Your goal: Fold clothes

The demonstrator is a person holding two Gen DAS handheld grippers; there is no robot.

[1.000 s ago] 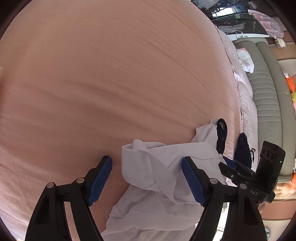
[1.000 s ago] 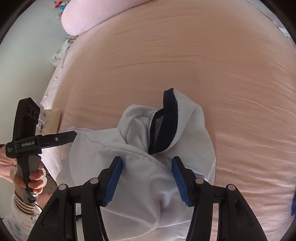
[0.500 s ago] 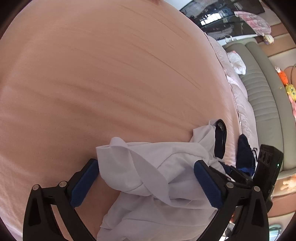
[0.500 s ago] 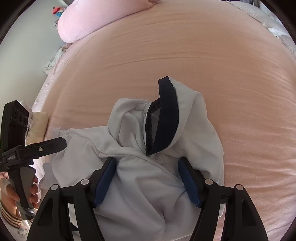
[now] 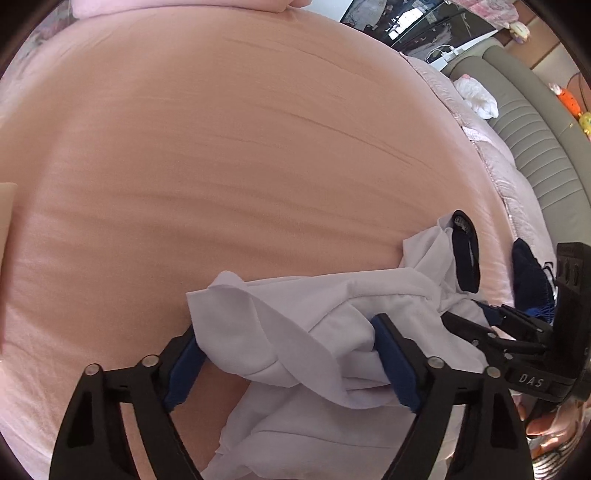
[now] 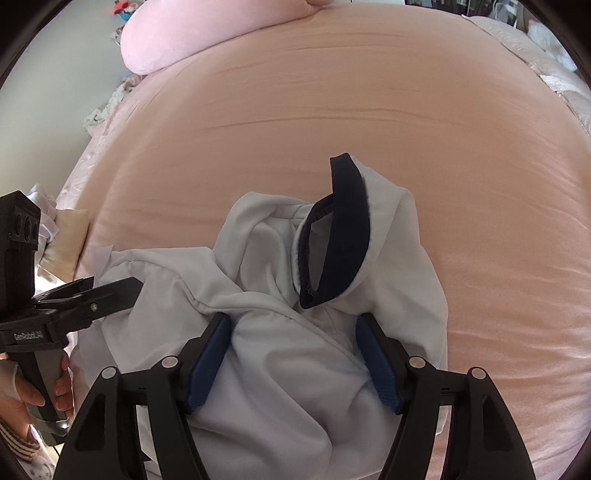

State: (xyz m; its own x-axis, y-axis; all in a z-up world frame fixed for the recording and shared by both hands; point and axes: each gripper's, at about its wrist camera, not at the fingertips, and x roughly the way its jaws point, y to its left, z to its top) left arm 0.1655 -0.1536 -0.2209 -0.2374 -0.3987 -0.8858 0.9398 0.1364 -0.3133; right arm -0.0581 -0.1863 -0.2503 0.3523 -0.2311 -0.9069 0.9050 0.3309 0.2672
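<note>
Both sets of jaws have just been narrowing after a brief widening, each with white cloth bunched between its blue pads. On my left gripper (image 5: 288, 354), a flap of the white hooded garment (image 5: 332, 325) that lay loose a second ago is now drawn across the gap; the ribbed pads (image 5: 395, 362) touch the fabric on both sides, though I cannot tell whether they truly pinch it. My right gripper (image 6: 291, 354) straddles a soft ridge of the same garment (image 6: 280, 369), pads close against it, grip likewise uncertain.

The garment, smooth matte knit with a navy ribbed band (image 6: 343, 236) curling upright around one opening, lies crumpled on the near edge of the peach bedsheet (image 6: 332, 110), whose surface shows long shallow creases. A plump pink pillow (image 6: 207, 33) sits at the far end. A dark navy item (image 5: 532, 277) lies beyond the garment in the left view.

Lettering "GenRobot.AI" shows on the left gripper's body in the right view; "DAS" reads on the right one's body (image 5: 532, 380).
</note>
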